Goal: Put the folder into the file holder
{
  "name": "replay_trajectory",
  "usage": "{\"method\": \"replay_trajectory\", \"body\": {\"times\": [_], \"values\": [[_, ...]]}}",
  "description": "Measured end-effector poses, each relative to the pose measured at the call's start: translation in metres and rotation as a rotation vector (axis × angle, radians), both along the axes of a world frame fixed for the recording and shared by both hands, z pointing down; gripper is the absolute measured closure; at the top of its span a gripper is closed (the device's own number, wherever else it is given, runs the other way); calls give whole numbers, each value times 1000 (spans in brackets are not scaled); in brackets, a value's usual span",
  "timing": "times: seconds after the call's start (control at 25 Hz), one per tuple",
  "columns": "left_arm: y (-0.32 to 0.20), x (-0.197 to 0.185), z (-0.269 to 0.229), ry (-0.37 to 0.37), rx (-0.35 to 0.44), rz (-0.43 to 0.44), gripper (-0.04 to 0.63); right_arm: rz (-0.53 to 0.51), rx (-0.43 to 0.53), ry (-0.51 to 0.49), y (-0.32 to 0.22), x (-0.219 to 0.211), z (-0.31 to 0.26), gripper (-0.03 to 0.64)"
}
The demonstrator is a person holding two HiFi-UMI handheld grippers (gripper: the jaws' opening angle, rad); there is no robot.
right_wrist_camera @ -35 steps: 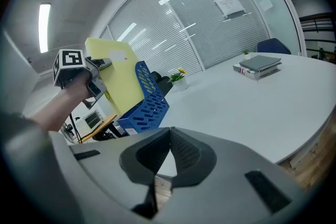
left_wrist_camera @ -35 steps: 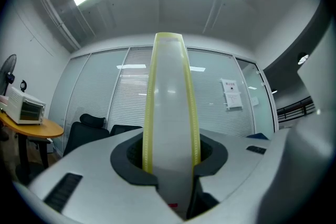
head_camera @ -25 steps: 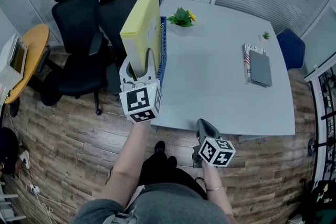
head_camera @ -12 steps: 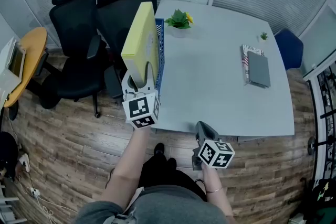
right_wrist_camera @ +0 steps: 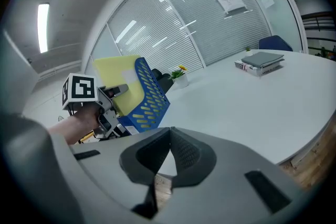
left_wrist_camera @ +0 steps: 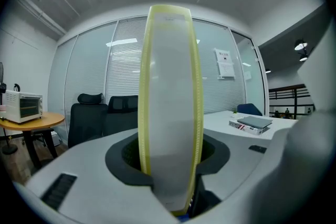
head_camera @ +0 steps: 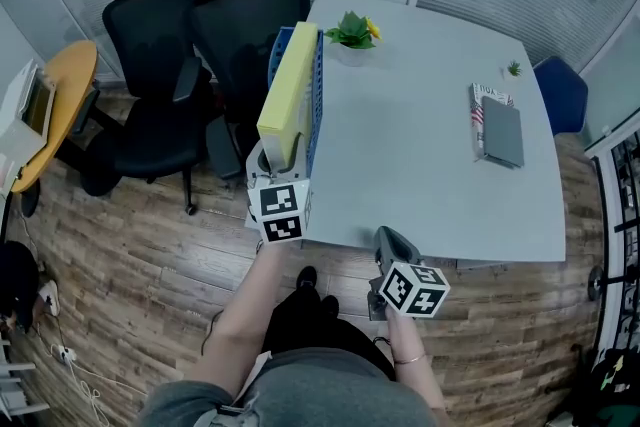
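- At the left edge of the white table [head_camera: 420, 155] stands the blue file holder [head_camera: 317, 95], long side along that edge, slotted walls, open top.
- The yellow folder [head_camera: 288, 100] sits on edge inside the holder, narrow side up. Its top shows above the blue walls.
- The left gripper [head_camera: 280, 158] is at the folder's near end, one jaw on each side of it.
- Its jaws have just been opening w/ the folder btwn them. In the left gripper view the pads look to lie against the folder's yellow edges, so the grip reads as loosened, not clearly let go.
- The right gripper [head_camera: 388, 240] is clenched on nothing, jaw tips together. It hangs just off the table's near edge over the wood floor [head_camera: 150, 255], pointing toward the table, well apart from the holder.
- Also on the table: a potted plant [head_camera: 350, 33] w/ a yellow flower just past the holder's far end, and a stack of books [head_camera: 495, 130] w/ a grey cover on top near the right side.
- Off the table: two black office chairs [head_camera: 160, 65] beside the holder's side, and a round wooden side table [head_camera: 62, 80] at far left.
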State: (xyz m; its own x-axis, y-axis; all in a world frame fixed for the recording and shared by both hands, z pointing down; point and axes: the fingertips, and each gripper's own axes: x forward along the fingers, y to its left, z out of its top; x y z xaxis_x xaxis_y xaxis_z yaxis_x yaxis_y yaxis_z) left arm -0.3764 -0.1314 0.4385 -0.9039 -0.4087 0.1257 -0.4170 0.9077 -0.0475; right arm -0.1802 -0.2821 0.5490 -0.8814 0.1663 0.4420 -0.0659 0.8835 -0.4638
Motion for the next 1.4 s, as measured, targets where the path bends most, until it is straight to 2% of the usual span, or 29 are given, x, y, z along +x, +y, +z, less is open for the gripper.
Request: {"method": "replay_trajectory", "body": {"times": [0.36,0.76,1.16,1.4], "values": [[-2,7,8,52,-19,43,394,-39,0,-5,12,-1,-2,609],[20,46,58,222,22,42,379,-82,13,-1,23,4,-1,609],[42,88,93,323,24,70,382,-138,35,-21,43,7,-6,611],[54,114,106,371,18,92,477,-168,56,-35,53,9,-9,611]]}}
